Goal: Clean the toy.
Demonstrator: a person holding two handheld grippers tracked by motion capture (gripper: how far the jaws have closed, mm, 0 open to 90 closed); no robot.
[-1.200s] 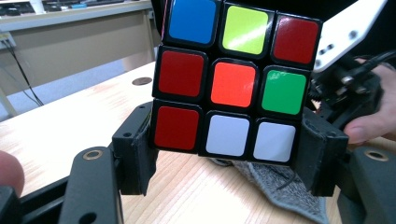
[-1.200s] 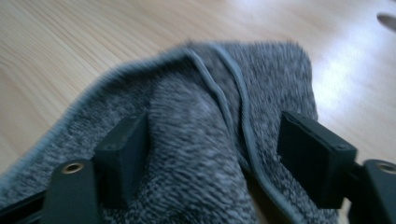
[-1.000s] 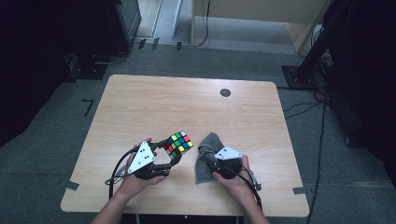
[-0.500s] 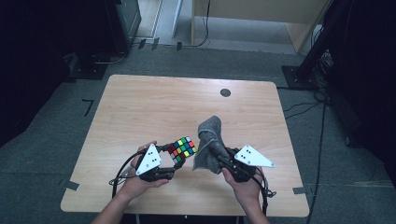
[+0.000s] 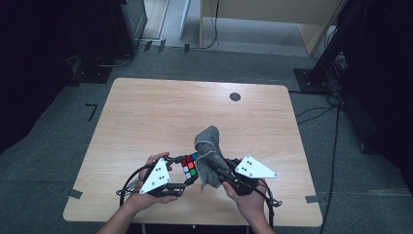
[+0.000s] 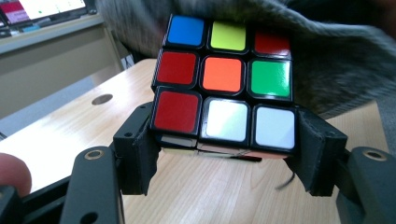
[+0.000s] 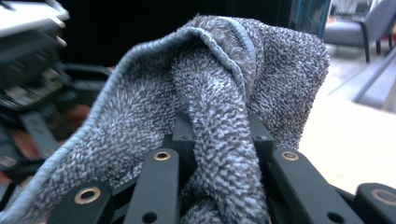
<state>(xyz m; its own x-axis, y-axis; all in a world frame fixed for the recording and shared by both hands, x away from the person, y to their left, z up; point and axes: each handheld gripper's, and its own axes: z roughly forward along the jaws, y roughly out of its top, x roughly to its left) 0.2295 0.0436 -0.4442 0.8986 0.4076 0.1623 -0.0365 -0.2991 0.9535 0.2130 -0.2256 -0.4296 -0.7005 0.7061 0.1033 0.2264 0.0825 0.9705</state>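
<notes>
**Cube and cloth held together near the tabletop's near edge**

Dark room, grey carpet and cables surround a pale wooden tabletop, bare but for a small dark disc near its far edge.

At the left, a hand holds the left gripper close to the near edge of the tabletop, a little left of its middle. Its jaws are clamped on a colour cube; in the left gripper view the two black jaws press on the lower corners of the cube, one on each side. The face toward that camera reads blue, yellow and red along the top, red, orange and green in the middle, red, white and white at the bottom. The cube appears to be lifted clear of the wood, though the high view is too small to be sure.

Just right of the cube hangs a grey terry cloth, its upper fold standing above the cube and touching its right side; in the left gripper view the cloth drapes behind and over the cube's top edge.

Further right, the other hand holds the right gripper, whose jaws have just been closing and now pinch a bunched fold of the cloth between them, the rest of it rising above the jaws.
</notes>
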